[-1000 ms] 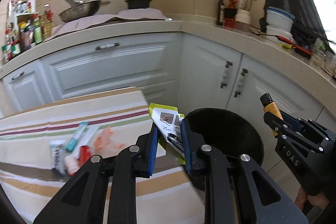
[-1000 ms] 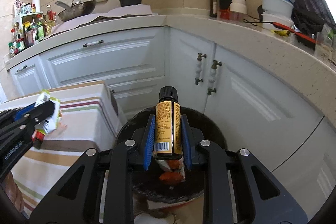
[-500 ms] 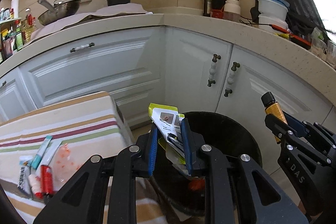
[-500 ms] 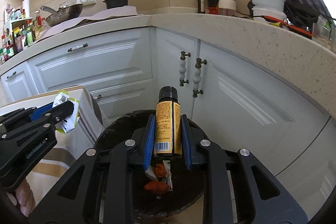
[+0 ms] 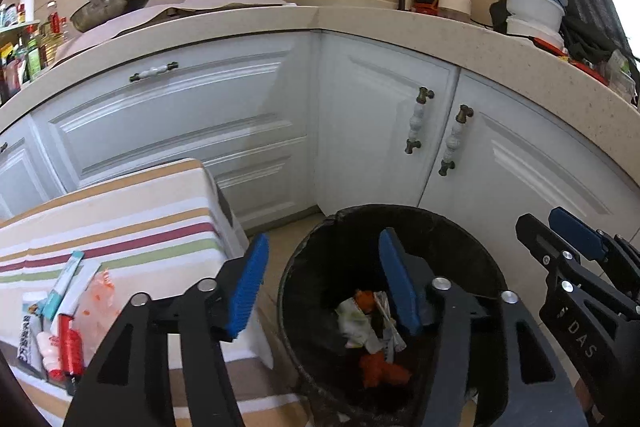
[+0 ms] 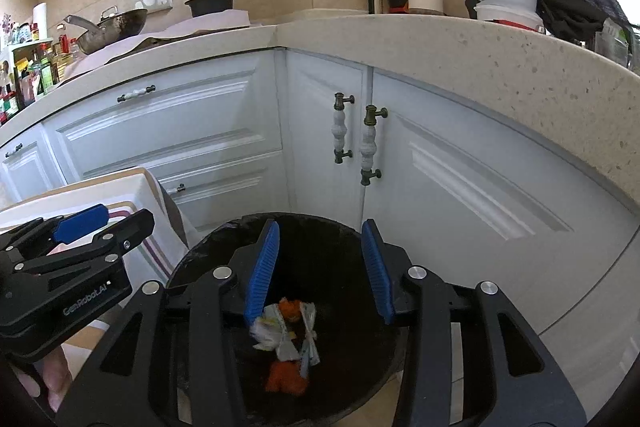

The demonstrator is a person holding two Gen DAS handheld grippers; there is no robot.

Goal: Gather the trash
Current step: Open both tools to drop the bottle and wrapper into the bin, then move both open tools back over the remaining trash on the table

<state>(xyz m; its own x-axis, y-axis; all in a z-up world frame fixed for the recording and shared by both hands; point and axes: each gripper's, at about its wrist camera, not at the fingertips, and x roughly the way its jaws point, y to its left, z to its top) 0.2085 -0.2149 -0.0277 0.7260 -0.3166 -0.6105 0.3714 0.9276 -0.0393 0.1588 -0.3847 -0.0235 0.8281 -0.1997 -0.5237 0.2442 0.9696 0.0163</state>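
A black trash bin [image 5: 312,251] stands on the floor by the white corner cabinets; it also shows in the right wrist view [image 6: 216,231]. Inside lie crumpled wrappers and orange scraps [image 5: 370,327] [image 6: 286,331]. My left gripper [image 5: 324,281] is open and empty over the bin's left rim. My right gripper [image 6: 320,267] is open and empty over the bin's middle. Several tubes and small packets [image 5: 60,311] lie on the striped tablecloth [image 5: 132,227] at the left.
White cabinet doors with handles [image 5: 436,135] stand just behind the bin. The countertop [image 6: 440,39] above holds a wok, a pot, bottles and stacked containers. The striped table's corner [image 6: 148,195] is close to the bin's left side.
Both grippers have opened over the bin. The green and white packet has left my left gripper and the brown bottle has left my right gripper.
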